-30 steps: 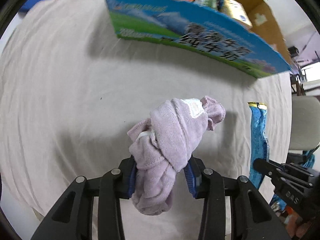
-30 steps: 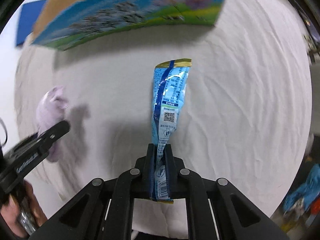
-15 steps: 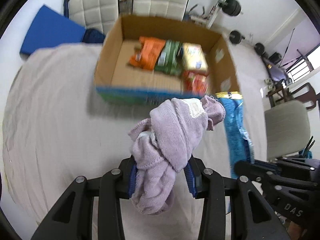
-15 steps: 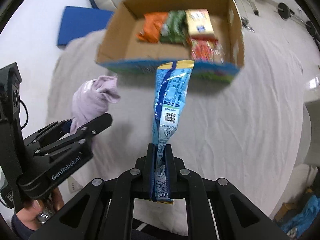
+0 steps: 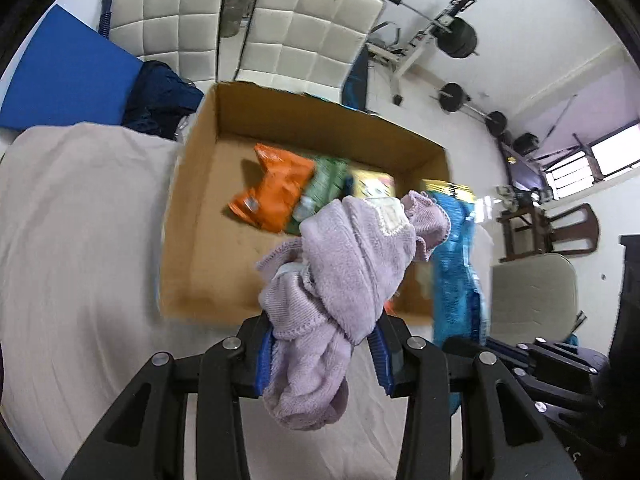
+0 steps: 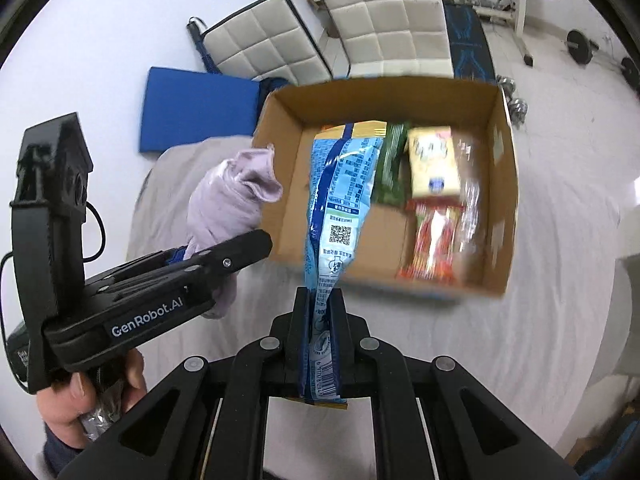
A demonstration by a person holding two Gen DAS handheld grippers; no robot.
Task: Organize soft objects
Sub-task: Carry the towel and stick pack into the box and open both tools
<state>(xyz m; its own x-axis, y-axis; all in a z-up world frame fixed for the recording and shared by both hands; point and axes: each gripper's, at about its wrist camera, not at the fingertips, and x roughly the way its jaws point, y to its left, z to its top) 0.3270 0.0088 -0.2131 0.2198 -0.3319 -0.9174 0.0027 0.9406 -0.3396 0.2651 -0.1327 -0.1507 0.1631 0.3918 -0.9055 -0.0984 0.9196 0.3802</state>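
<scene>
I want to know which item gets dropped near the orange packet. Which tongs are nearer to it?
Left, by a judgement. The left tongs hold the purple towel right beside the orange packet. The right tongs hold the blue packet further right, toward the box's middle.

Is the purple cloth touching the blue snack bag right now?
Cannot tell. In the left wrist view the purple cloth overlaps the blue snack bag; in the right wrist view a strip of cardboard box shows between them.
</scene>
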